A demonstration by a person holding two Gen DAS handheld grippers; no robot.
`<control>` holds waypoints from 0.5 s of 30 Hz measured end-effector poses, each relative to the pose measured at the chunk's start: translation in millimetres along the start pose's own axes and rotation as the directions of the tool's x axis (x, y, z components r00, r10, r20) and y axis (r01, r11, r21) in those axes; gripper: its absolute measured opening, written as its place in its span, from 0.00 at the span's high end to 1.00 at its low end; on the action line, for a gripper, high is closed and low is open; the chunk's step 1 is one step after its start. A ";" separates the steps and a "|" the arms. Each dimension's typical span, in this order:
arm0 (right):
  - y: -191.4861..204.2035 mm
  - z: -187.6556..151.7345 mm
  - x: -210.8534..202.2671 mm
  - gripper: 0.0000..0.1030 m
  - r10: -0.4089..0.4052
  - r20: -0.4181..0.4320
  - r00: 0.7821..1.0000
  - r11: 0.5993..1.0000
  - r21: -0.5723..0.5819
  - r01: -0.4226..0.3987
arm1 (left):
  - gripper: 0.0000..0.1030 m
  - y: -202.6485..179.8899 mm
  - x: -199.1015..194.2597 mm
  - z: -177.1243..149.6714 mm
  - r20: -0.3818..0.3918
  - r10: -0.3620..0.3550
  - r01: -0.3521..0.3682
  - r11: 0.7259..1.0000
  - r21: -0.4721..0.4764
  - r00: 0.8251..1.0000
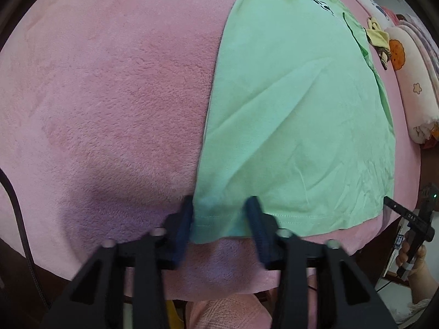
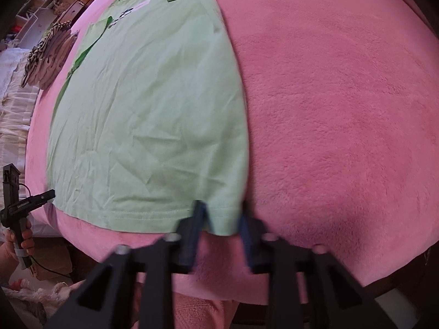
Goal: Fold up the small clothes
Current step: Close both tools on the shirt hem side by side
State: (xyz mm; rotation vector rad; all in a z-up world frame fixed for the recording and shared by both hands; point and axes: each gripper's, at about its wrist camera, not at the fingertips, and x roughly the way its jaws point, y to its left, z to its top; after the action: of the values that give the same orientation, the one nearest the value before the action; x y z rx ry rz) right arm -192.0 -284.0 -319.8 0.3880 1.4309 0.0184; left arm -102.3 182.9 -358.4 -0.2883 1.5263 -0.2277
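Observation:
A light green T-shirt [image 1: 296, 109] lies flat on the pink fleece blanket [image 1: 109, 96], sides folded in, hem toward me. My left gripper [image 1: 221, 208] is open, its blue fingers straddling the shirt's near left hem corner. In the right wrist view the same shirt [image 2: 151, 109] lies on the blanket [image 2: 343, 109]. My right gripper [image 2: 221, 216] is open, its fingers either side of the near right hem corner. Each gripper shows in the other's view, the right one [image 1: 411, 219] and the left one [image 2: 19, 208], held by a hand at the bed's edge.
Patterned pillows [image 1: 411, 87] and a small yellow garment [image 1: 378, 38] lie to the right of the shirt. A pile of striped and grey clothes [image 2: 49, 54] lies to its left. Shelves [image 2: 41, 2] stand beyond. The bed's front edge is just under the grippers.

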 end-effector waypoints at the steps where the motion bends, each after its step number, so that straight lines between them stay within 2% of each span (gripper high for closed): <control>1: 0.7 -0.1 -1.5 0.92 0.006 0.003 1.000 1.000 0.002 -0.006 | 0.91 -0.1 -0.4 -0.2 -0.002 -0.003 0.003 1.000 0.000 1.000; 4: 6.8 -3.6 -9.3 0.93 -0.019 0.024 1.000 1.000 -0.017 0.020 | 0.96 -0.3 -6.8 0.1 0.006 0.005 -0.005 1.000 0.006 1.000; 8: 15.4 -6.0 -27.0 0.94 -0.052 0.052 0.997 0.998 -0.033 0.053 | 0.98 -15.3 -22.6 -0.4 0.026 0.036 -0.037 0.997 0.062 0.999; 15: 37.1 3.7 -75.8 0.94 -0.067 0.134 0.989 0.997 -0.032 0.072 | 0.98 -28.2 -71.5 12.9 0.106 -0.034 0.031 0.999 0.031 0.994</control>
State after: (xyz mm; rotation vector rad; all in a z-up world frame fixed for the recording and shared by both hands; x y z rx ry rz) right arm -191.8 -268.5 -236.8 0.3032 1.3101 -0.0363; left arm -90.9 179.9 -281.3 -0.2980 1.4129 -0.2561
